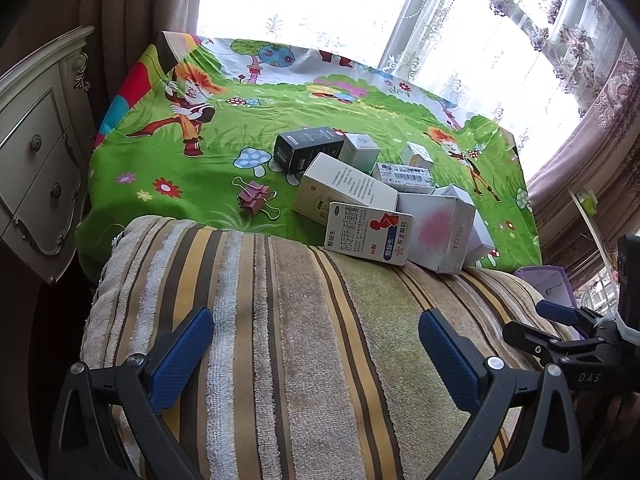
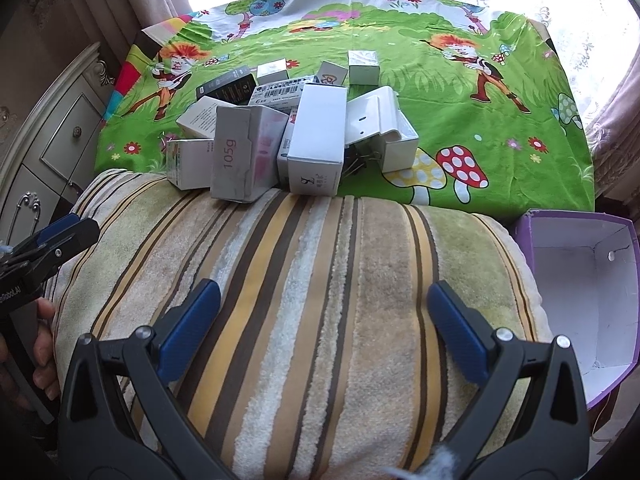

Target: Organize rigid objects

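A heap of small cartons lies on the green cartoon cloth (image 1: 168, 168), just beyond a striped cushion (image 1: 304, 320). In the left wrist view it holds a black box (image 1: 308, 148), a white box with a red figure (image 1: 368, 234) and a pink-stained box marked 105g (image 1: 436, 232). A pink binder clip (image 1: 258, 198) lies to the heap's left. My left gripper (image 1: 317, 316) hovers open over the cushion, holding nothing. In the right wrist view the 105g box (image 2: 240, 152) and a tall white box (image 2: 318, 136) front the heap. My right gripper (image 2: 324, 288) is open and holds nothing above the cushion (image 2: 312, 264).
An open purple box (image 2: 580, 280) with a white inside sits at the cushion's right end. A cream dresser (image 1: 36, 152) stands to the left, with curtains and a bright window behind. A hand (image 2: 40, 336) holds the left gripper (image 2: 60, 232). Black binder clips (image 2: 356, 164) peek from under the heap.
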### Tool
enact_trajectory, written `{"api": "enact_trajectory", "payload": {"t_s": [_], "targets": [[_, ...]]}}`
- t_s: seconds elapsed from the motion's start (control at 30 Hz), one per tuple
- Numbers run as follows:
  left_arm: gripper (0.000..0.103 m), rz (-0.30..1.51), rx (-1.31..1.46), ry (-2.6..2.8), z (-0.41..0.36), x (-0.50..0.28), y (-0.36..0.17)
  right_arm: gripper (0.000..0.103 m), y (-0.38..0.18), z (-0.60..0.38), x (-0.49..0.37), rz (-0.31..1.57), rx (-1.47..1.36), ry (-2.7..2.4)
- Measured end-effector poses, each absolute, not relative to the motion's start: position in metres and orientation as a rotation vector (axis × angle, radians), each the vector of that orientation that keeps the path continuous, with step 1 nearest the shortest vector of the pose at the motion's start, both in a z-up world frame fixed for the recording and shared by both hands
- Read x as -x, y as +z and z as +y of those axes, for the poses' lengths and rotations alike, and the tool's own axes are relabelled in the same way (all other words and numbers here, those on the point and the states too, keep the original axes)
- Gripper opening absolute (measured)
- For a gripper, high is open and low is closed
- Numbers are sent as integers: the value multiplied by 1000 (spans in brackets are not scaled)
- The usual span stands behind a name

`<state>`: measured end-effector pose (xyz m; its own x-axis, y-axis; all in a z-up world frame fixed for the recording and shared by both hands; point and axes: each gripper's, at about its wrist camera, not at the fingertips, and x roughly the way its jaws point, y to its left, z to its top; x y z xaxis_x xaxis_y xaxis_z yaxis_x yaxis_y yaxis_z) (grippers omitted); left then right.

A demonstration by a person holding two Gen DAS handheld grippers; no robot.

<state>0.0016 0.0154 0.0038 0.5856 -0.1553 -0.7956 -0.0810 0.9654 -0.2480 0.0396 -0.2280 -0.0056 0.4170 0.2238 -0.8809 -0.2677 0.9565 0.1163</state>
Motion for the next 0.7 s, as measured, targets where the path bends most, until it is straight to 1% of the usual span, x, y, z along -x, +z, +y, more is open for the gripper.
{"api": "enact_trajectory", "payload": {"t_s": [0.2,0.37,0.7], "targets": [[103,966,263,-142,11,-13,9,103,-4,-233,-41,1072,30,351],[103,1004,250,-216,4,-39,9,103,-2,-233,-46,1074,21,374],[103,1132,219,-293,-3,-94,-12,103,1,-232,-73,1075,-53,440]]}}
